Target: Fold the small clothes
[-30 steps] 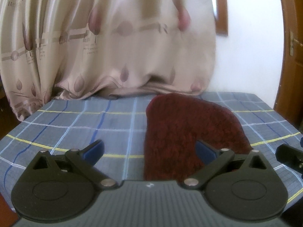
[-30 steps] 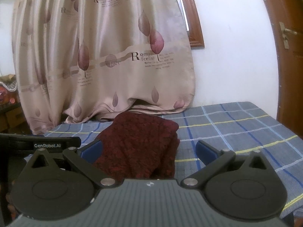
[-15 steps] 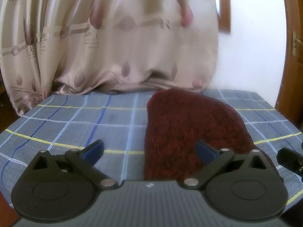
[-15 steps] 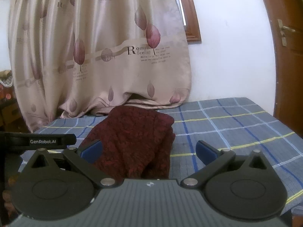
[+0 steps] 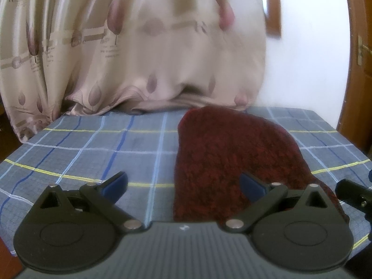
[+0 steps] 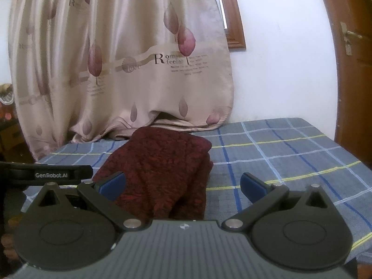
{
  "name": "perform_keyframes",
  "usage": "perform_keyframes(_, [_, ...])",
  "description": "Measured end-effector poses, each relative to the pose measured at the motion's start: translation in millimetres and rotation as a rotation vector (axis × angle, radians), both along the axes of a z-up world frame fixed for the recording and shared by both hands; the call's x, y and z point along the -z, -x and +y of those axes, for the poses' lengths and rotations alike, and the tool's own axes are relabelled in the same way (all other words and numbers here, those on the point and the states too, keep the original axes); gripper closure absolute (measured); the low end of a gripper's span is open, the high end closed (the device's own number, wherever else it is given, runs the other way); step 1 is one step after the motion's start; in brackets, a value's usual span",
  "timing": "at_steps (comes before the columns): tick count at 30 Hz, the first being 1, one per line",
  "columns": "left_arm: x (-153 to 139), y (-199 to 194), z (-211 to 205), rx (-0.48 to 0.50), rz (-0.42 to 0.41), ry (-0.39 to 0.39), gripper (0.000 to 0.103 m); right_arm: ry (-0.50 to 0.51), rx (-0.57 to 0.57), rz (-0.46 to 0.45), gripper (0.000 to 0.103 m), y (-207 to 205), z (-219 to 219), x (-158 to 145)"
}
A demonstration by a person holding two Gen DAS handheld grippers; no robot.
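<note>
A folded dark red garment [image 5: 232, 158] lies on a blue plaid bed [image 5: 93, 153] near a curtain [image 6: 121, 58]. Left gripper [image 5: 183, 182] and right gripper [image 6: 183, 182] hover spread wide, empty.

i can't see the near end of the dark red garment [image 5: 232, 153], my left gripper [image 5: 183, 183] body covers it. left view's curtain [image 5: 144, 46] is smeared, its lettering unreadable. in the right view the garment's near edge sinks behind the right gripper [image 6: 183, 182]. the bed's [image 6: 290, 153] near edge and left corner are hidden too. the door [image 6: 353, 46] is cut off by the frame.
</note>
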State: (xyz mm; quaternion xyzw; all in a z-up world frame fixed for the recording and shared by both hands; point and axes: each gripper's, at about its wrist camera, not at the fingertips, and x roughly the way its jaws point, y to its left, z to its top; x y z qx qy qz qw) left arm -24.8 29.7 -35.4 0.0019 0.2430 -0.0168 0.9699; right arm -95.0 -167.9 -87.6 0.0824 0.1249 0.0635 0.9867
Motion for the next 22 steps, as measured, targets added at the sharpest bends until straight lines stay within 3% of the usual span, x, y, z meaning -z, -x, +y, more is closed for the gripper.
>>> perform_keyframes(7, [2,2,-1,-0.012,-0.022,0.004,0.0,0.039,0.019,0.033,0.0,-10,2,0])
perform_keyframes(14, [-2,11,-7,-0.044,-0.124,-0.031,0.0,0.062,0.045,0.073,0.0,-20,3,2])
perform_keyframes(22, [-6,12,-14,-0.014,-0.131,-0.031,0.0,0.074,0.071,0.102,0.0,-27,1,0])
